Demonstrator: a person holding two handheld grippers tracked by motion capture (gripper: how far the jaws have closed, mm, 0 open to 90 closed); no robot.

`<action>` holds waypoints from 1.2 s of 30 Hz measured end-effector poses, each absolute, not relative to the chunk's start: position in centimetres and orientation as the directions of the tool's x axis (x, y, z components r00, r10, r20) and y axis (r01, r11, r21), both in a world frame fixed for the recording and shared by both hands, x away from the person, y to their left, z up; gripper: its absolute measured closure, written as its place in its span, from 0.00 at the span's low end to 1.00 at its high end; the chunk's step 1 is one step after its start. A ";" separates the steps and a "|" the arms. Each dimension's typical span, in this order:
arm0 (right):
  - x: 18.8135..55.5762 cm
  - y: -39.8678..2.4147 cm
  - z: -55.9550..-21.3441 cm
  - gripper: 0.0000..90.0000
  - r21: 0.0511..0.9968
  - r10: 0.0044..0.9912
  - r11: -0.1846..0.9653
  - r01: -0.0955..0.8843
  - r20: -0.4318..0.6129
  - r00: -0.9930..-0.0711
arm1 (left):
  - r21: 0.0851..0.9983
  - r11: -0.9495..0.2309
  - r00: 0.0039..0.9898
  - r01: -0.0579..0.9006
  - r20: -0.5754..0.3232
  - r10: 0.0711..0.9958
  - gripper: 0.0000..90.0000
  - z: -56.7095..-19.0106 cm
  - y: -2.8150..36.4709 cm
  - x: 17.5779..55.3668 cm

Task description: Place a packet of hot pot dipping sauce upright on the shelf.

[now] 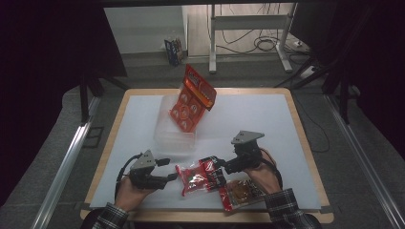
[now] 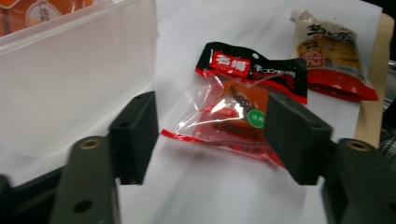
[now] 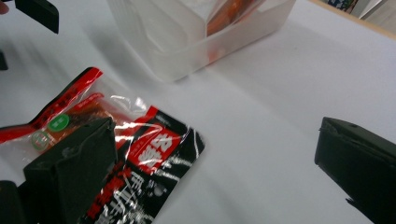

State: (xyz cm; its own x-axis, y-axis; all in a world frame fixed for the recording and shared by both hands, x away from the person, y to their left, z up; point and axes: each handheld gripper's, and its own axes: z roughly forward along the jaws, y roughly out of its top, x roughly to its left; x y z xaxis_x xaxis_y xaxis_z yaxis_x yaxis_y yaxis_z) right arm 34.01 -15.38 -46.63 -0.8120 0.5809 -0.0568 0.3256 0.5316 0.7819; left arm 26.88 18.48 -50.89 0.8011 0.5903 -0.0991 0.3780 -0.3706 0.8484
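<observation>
A clear snack packet with red and black print [image 1: 198, 176] [image 2: 233, 112] [image 3: 140, 149] lies flat near the table's front edge. My left gripper [image 1: 168, 169] [image 2: 212, 121] is at its left end, jaws apart on either side of it with no pad pressing. From the right, my right gripper [image 1: 216, 164] [image 3: 212, 135] stands wide open, one jaw over the packet's black end and the other over bare sheet. A second packet [image 1: 241, 193] [image 2: 334, 51], beige with a red end, lies under the right hand.
A clear plastic container [image 1: 174, 131] [image 2: 70, 84] [image 3: 187, 37] stands behind the packets, with a tall orange-red pack [image 1: 191, 100] [image 3: 229, 14] leaning out of it. The white sheet [image 1: 258, 119] covers the wooden table. A desk frame [image 1: 248, 28] and cables lie beyond.
</observation>
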 end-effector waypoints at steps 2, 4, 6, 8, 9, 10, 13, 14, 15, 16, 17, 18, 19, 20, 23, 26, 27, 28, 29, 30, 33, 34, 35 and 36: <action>33.6 -15.7 -47.0 0.00 0.779 0.582 0.529 0.335 -0.047 -0.812 | 0.851 -0.370 0.810 0.373 -0.104 0.577 0.48 -50.9 18.2 26.9; 33.2 -16.1 -47.5 0.00 0.773 0.583 0.534 0.342 -0.044 -0.811 | 0.847 -0.380 0.820 0.372 -0.108 0.562 0.55 -51.1 17.8 27.0; 32.8 -16.4 -47.8 0.00 0.769 0.587 0.534 0.353 -0.036 -0.809 | 0.838 -0.395 0.825 0.376 -0.108 0.555 0.67 -51.3 17.4 27.1; 32.4 -16.8 -48.2 0.00 0.768 0.593 0.530 0.360 -0.031 -0.805 | 0.830 -0.409 0.832 0.379 -0.111 0.544 0.84 -51.4 17.0 27.3; 32.2 -17.1 -48.4 0.00 0.766 0.595 0.528 0.367 -0.025 -0.804 | 0.829 -0.412 0.836 0.378 -0.115 0.536 0.92 -51.4 16.8 27.3; 32.0 -17.3 -48.5 0.00 0.767 0.595 0.525 0.369 -0.020 -0.803 | 0.828 -0.414 0.840 0.377 -0.117 0.530 0.97 -51.4 16.7 27.4; 31.7 -17.8 -48.8 0.00 0.773 0.607 0.509 0.378 -0.011 -0.795 | 0.824 -0.424 0.850 0.376 -0.125 0.511 1.00 -51.6 16.3 27.4; 31.7 -18.0 -48.9 0.00 0.776 0.609 0.502 0.382 -0.004 -0.793 | 0.820 -0.431 0.853 0.376 -0.125 0.506 1.00 -51.6 16.2 27.4; 31.6 -18.1 -49.0 0.00 0.778 0.611 0.499 0.382 -0.003 -0.792 | 0.817 -0.441 0.857 0.372 -0.120 0.502 1.00 -51.8 16.0 27.4; 31.6 -18.1 -49.1 0.00 0.776 0.611 0.499 0.387 0.002 -0.792 | 0.815 -0.444 0.859 0.373 -0.123 0.497 1.00 -51.8 15.9 27.4; 31.6 -18.1 -49.2 0.00 0.773 0.607 0.504 0.386 0.001 -0.794 | 0.813 -0.447 0.861 0.372 -0.123 0.494 1.00 -51.9 15.8 27.4; 31.5 -18.0 -49.3 0.00 0.771 0.606 0.506 0.386 0.000 -0.796 | 0.812 -0.450 0.862 0.372 -0.123 0.492 1.00 -52.0 15.7 27.4; 31.5 -17.9 -49.4 0.00 0.770 0.602 0.509 0.386 0.003 -0.799 | 0.809 -0.456 0.864 0.370 -0.120 0.490 1.00 -52.0 15.6 27.4; 31.5 -17.8 -49.5 0.00 0.766 0.598 0.512 0.388 0.006 -0.801 | 0.806 -0.461 0.865 0.372 -0.120 0.487 1.00 -52.1 15.5 27.4; 31.4 -17.3 -50.0 0.00 0.756 0.589 0.526 0.390 0.007 -0.808 | 0.785 -0.488 0.864 0.382 -0.117 0.489 1.00 -52.5 15.1 27.5; 31.4 -17.1 -50.3 0.00 0.752 0.586 0.528 0.394 0.013 -0.810 | 0.749 -0.534 0.860 0.393 -0.094 0.501 1.00 -53.0 14.8 27.7; 31.4 -17.0 -50.3 0.00 0.752 0.587 0.527 0.395 0.014 -0.809 | 0.740 -0.543 0.860 0.397 -0.092 0.502 1.00 -53.1 14.7 27.7; 31.4 -17.0 -50.3 0.00 0.752 0.587 0.527 0.395 0.014 -0.809 | 0.740 -0.543 0.860 0.397 -0.092 0.502 1.00 -53.1 14.7 27.7; 31.4 -16.9 -50.3 0.00 0.752 0.586 0.527 0.395 0.014 -0.810 | 0.716 -0.571 0.857 0.401 -0.073 0.510 1.00 -53.3 14.6 27.7; 31.4 -16.9 -50.3 0.00 0.754 0.585 0.526 0.394 0.016 -0.811 | 0.718 -0.570 0.856 0.401 -0.072 0.511 1.00 -53.5 14.5 27.6; 31.3 -16.8 -50.3 0.00 0.754 0.577 0.524 0.395 0.027 -0.817 | 0.709 -0.563 0.853 0.424 -0.103 0.512 1.00 -53.6 14.9 27.8; 31.2 -16.7 -50.3 0.00 0.756 0.574 0.523 0.393 0.028 -0.818 | 0.706 -0.563 0.852 0.429 -0.109 0.512 1.00 -53.6 14.9 27.8; 31.2 -16.6 -50.3 0.00 0.755 0.573 0.523 0.396 0.033 -0.819 | 0.704 -0.562 0.850 0.434 -0.114 0.514 1.00 -53.7 15.0 27.8; 31.2 -16.5 -50.3 0.00 0.754 0.570 0.523 0.397 0.037 -0.821 | 0.700 -0.565 0.850 0.437 -0.115 0.514 1.00 -53.7 15.1 27.8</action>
State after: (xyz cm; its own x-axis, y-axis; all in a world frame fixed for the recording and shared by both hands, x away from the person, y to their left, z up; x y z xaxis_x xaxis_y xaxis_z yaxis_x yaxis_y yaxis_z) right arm 31.17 -16.49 -50.31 -0.8209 0.5698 0.0374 0.3973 0.5229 0.7541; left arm 27.82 15.07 -53.69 0.8500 0.5142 -0.1148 0.4365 -0.5654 0.6998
